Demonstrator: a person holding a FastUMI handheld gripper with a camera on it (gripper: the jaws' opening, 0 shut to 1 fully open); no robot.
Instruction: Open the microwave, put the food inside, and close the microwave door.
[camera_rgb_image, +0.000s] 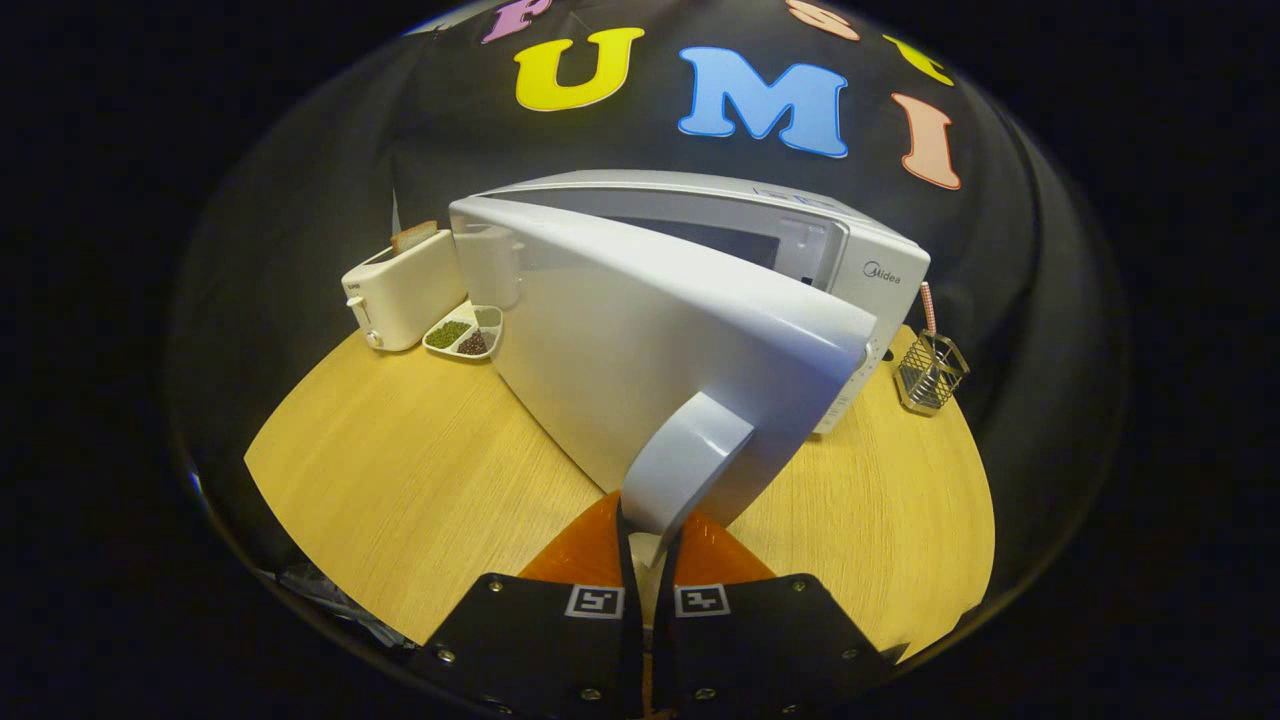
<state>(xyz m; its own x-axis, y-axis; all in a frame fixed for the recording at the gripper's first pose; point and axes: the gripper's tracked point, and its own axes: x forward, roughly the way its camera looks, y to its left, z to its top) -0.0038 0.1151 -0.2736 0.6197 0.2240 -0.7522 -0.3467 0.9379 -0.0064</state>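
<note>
Tool (650, 545) clamps door handle (690, 460); microwave (850, 270) door (640, 350) swung partly open.

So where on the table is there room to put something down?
Bare wood lies left of the open microwave door, in front of the toaster and snack dish, and right of it before the wire basket. The middle is crowded: the tongs clamp the door handle.

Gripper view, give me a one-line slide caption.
Gripper shut on the white microwave door's handle, door swung partly open over the light wooden table.
</note>
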